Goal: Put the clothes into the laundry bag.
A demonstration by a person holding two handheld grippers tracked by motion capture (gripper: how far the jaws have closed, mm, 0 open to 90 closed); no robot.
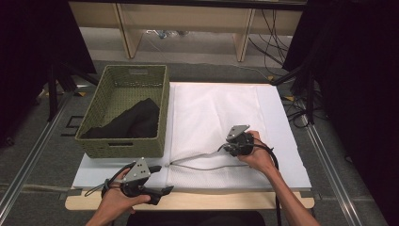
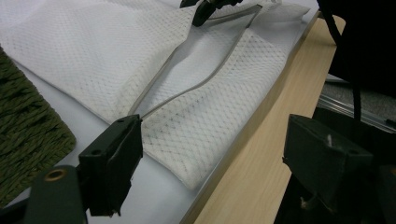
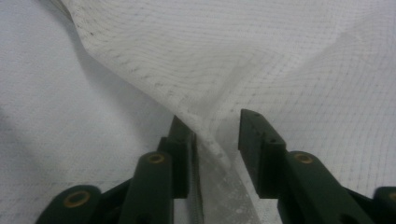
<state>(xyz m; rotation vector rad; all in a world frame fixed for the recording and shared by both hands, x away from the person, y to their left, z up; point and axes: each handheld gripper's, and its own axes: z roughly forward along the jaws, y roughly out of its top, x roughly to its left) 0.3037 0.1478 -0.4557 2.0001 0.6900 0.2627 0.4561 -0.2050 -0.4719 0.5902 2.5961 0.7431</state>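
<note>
A white mesh bag (image 1: 211, 113) lies flat on the table, its zippered mouth (image 1: 197, 162) gaping toward the front edge. My right gripper (image 1: 226, 148) sits at the right end of that mouth. In the right gripper view its jaws (image 3: 212, 133) straddle the raised zipper edge (image 3: 205, 140): the left pad touches it and a gap remains at the right pad. My left gripper (image 1: 162, 179) rests at the front left, by the mouth's left end. Its jaws (image 2: 210, 144) stand wide open over the bag's corner (image 2: 196, 140) with nothing held.
A green woven basket (image 1: 155, 141) stands at the left of the bag, with a black garment (image 1: 134, 120) inside it. The wooden table edge (image 1: 211, 200) runs along the front. Cables and shelf legs lie on the floor beyond the table.
</note>
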